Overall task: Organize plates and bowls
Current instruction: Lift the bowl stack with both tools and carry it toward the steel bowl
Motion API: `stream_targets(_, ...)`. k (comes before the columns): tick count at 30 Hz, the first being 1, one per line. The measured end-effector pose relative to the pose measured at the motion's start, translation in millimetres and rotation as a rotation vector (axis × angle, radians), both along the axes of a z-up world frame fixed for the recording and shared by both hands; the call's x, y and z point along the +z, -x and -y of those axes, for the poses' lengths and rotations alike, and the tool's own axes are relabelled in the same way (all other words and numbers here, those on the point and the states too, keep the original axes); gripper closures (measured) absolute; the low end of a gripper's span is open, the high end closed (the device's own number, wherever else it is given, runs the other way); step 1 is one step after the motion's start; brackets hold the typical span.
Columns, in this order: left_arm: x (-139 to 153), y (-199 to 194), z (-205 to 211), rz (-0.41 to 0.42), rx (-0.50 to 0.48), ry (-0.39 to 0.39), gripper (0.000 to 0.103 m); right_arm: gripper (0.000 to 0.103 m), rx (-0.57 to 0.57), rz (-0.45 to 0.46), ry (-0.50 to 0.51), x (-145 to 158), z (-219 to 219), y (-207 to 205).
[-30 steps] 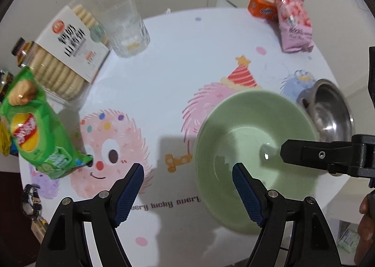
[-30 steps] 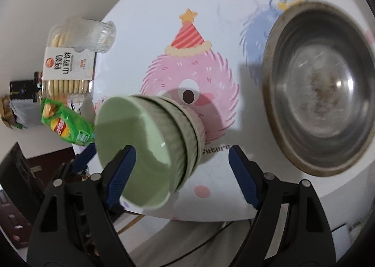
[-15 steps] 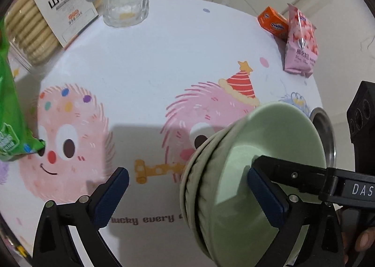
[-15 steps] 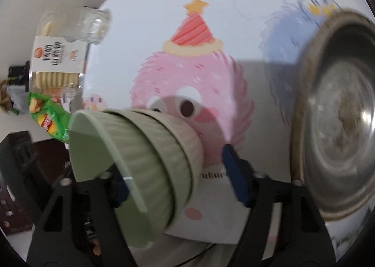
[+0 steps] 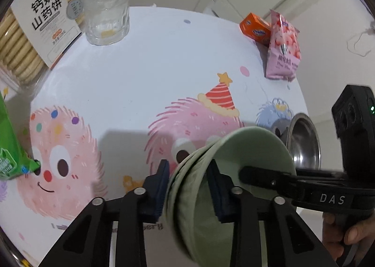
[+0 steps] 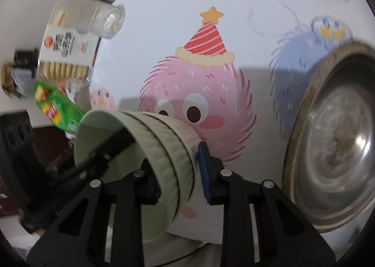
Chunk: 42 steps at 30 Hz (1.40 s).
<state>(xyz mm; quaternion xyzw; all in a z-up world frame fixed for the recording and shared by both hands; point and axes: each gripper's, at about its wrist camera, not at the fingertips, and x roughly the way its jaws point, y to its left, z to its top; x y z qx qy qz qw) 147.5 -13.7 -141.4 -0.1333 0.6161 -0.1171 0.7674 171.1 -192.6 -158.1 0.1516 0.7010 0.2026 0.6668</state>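
Observation:
A stack of ribbed pale green bowls [image 5: 253,149] is tilted up on its side over the front of the table. My left gripper [image 5: 188,187] has the stacked rims between its blue pads, and its jaws are closing onto them. My right gripper [image 6: 179,180] grips the opposite side of the same stack [image 6: 164,135], one pad inside the top bowl and one outside, jaws also closing. In the left wrist view the right gripper's black finger [image 5: 269,177] reaches into the bowl. A steel bowl [image 6: 339,149] sits on the table to the right.
The round table [image 5: 140,67] has a cartoon monster cloth. At its back left are a biscuit pack [image 5: 35,32], a clear glass [image 5: 106,9] and a green crisp bag [image 5: 9,149]. At the back right lie an orange box [image 5: 255,26] and a pink snack bag [image 5: 283,51].
Both grippers went from wide open to pinched on the green bowl stack's rims. The stack, which lay flat on the table, now stands tilted on edge.

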Motion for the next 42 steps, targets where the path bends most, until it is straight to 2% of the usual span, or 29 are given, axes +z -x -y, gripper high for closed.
stream_targets(2,3,-1,1,-0.024,-0.031,-0.024,0.077,0.077,0.03,0.006,0.021,1,-1,0)
stream_targets(5,4,-6,0,-0.091,-0.08,-0.036,0.076,0.077,0.052,-0.019,0.018,-1,1,0)
stream_targets(6,3,-5,0,-0.112,-0.094,-0.036,0.075,0.073,0.053,-0.032,0.013,-2,2,1)
stream_targets(8,3,-2,1,-0.102,-0.107,-0.08,0.06,0.071,0.051,-0.043,0.017,-4,4,3)
stream_targets(9,2,1,0,-0.1,-0.112,-0.103,0.044,0.071,0.043,-0.045,0.006,-5,6,5)
stream_targets(11,-1,7,-1,-0.099,-0.11,-0.066,0.041,0.071,0.028,-0.057,-0.026,-7,8,6)
stream_targets(12,-4,11,-3,-0.116,-0.083,-0.026,0.041,0.071,0.012,-0.064,-0.039,-9,9,6)
stream_targets(15,-2,22,-7,-0.093,-0.023,0.04,0.056,0.069,-0.001,-0.073,-0.042,-8,8,7)
stream_targets(18,1,25,-5,-0.076,0.001,0.022,0.058,0.069,-0.023,-0.075,-0.044,-8,9,10)
stream_targets(24,-3,26,-20,-0.08,0.086,0.088,0.068,0.069,0.002,-0.041,-0.018,-4,3,11)
stream_targets(27,-1,25,-17,-0.072,0.076,0.059,0.075,0.076,0.03,-0.036,0.009,-1,1,10)
stream_targets(30,2,21,-15,-0.091,0.058,0.02,0.078,0.077,0.104,-0.014,0.067,5,-10,9)
stream_targets(32,1,19,-15,-0.104,0.06,0.021,0.078,0.079,0.126,-0.012,0.09,6,-13,8)
stream_targets(42,1,15,-11,-0.113,0.036,-0.01,0.083,0.08,0.112,-0.014,0.137,10,-17,8)
